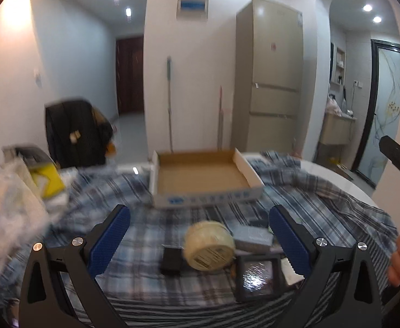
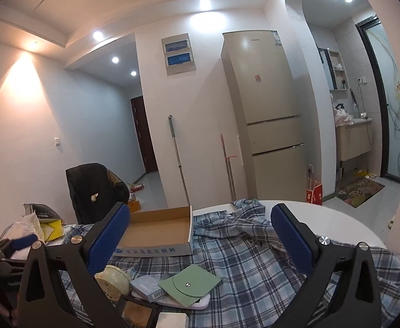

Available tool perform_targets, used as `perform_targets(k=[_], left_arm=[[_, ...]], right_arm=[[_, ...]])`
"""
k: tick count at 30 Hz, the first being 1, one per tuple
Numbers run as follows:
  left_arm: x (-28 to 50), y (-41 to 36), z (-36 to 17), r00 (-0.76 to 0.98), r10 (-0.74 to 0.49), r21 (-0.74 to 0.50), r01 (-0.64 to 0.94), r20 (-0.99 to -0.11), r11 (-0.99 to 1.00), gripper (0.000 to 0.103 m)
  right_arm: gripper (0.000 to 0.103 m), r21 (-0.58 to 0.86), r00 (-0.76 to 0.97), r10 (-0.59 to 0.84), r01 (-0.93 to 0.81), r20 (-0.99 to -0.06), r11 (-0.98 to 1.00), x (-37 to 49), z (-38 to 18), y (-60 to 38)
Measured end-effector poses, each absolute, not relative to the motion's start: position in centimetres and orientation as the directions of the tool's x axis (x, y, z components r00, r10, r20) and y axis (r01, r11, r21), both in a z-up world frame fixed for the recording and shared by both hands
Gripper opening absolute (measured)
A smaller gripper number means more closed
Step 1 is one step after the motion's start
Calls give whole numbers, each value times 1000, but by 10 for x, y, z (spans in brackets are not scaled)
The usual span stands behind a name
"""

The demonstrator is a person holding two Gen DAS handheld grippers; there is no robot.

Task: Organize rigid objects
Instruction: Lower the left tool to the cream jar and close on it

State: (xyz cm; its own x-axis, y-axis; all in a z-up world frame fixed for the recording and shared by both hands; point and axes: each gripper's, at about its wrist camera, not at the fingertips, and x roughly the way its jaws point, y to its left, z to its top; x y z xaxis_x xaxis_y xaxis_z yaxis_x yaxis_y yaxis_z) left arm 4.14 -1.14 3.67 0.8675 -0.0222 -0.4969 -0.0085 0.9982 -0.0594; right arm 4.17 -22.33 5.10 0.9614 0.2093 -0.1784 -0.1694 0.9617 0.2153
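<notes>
One open box (image 1: 202, 176) sits mid-frame on the plaid cloth (image 1: 134, 191), long axis left to right, mouth up. One cream jar (image 1: 209, 246) lies tipped lower centre, its label (blurred) facing the camera, beside one grey card pack (image 1: 251, 236). Left gripper (image 1: 200, 242) and right gripper (image 2: 200, 242) both gape wide, holding nothing.
</notes>
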Motion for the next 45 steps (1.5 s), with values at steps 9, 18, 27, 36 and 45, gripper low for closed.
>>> perform_targets(k=[9,18,27,36,45], left_arm=[[97,-14,3,786,-37,-78,-14,-617,997,103],[147,-12,-55,616,-71,-117,-34,-784,993,103],[144,-15,-56,628,-131,-149,24,-767,989,103],[149,-17,-62,610,-139,-154,29,-780,988,100],[144,-12,-56,634,-120,-142,16,-764,990,76]], right_arm=[[103,230,902,261,-188,-344,955,78,2,-221],[103,198,862,224,-147,-455,969,91,-17,-223],[103,151,708,206,-140,-675,979,118,-45,-208],[103,157,710,181,-100,-680,983,117,-47,-215],[103,140,718,167,-97,-676,985,117,-47,-213]])
